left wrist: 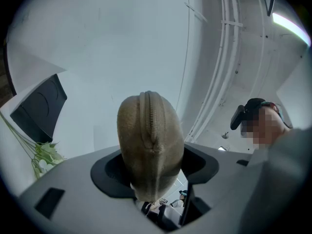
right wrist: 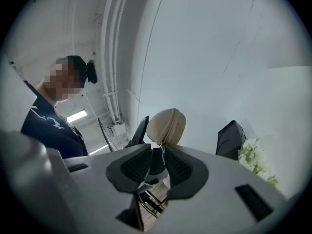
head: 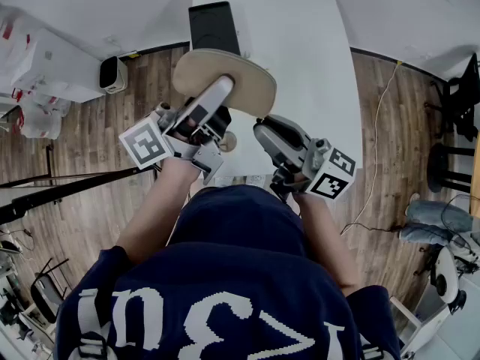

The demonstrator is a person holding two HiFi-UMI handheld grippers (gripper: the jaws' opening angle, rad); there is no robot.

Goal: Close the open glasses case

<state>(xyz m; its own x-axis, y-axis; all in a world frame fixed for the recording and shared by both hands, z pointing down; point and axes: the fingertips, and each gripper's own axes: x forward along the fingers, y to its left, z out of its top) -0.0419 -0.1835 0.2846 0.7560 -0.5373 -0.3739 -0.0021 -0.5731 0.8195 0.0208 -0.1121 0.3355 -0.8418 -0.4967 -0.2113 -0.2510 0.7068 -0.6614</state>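
A tan zip-up glasses case [head: 225,77] is held up in the air over the near edge of the white table [head: 300,66]. My left gripper [head: 217,100] is shut on it. In the left gripper view the case [left wrist: 151,140] stands between the jaws, and the zip along the end facing the camera looks closed. My right gripper [head: 262,133] sits just to the right of the case, pointing at it. In the right gripper view the case [right wrist: 166,126] hangs just beyond the jaws, and its thin pull cord [right wrist: 160,150] drops into the narrow gap of the right gripper [right wrist: 156,162]. I see no pad pressing on it.
A black box [head: 214,25] stands at the far end of the table, with white flowers [right wrist: 256,160] beside it. A person in a dark top [right wrist: 53,126] stands nearby. A small white appliance [head: 112,73] and a cable [head: 375,148] lie on the wooden floor.
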